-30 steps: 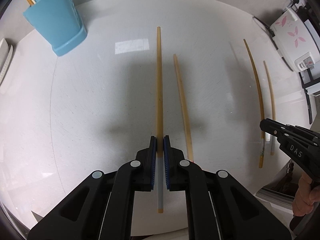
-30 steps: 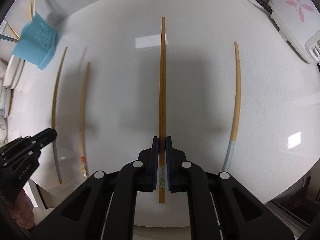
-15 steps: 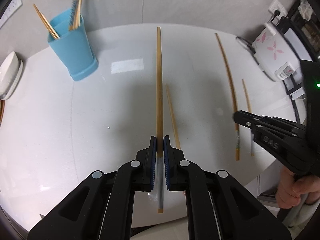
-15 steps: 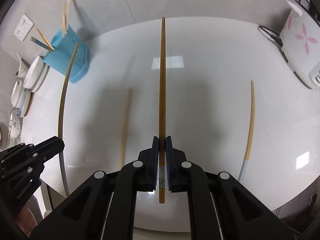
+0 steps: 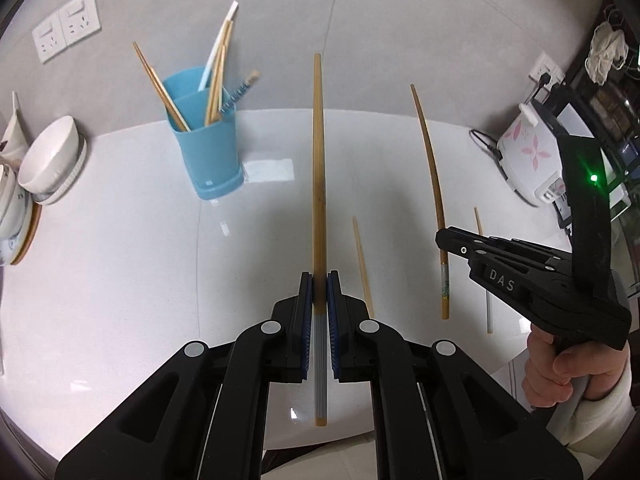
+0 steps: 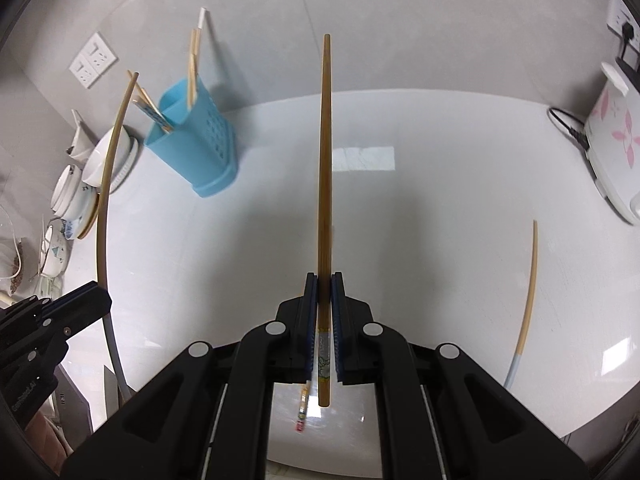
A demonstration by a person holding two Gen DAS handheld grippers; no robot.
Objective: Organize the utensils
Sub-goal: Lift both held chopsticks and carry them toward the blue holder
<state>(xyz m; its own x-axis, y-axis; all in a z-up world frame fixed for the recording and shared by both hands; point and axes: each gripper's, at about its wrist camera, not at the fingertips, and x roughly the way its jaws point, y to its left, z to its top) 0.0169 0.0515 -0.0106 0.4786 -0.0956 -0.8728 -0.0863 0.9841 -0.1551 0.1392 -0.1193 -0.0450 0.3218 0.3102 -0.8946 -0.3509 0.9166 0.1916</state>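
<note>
My left gripper is shut on a bamboo chopstick with a grey ribbed end, held above the white table. My right gripper is shut on a chopstick with a patterned end. Each gripper shows in the other's view: the right gripper with its chopstick, the left gripper with its chopstick. A blue utensil holder with several chopsticks stands at the back left, far from both. Loose chopsticks lie on the table.
Stacked bowls and dishes sit at the left edge beside the holder. A white rice cooker with its cord stands at the back right. A grey wall with sockets runs behind the table. A hand grips the right handle.
Both grippers have risen off the table and tipped upward, each lifting its chopstick. The holder, wall and dishes have come into view, and the loose chopsticks lie lower in the frames.
</note>
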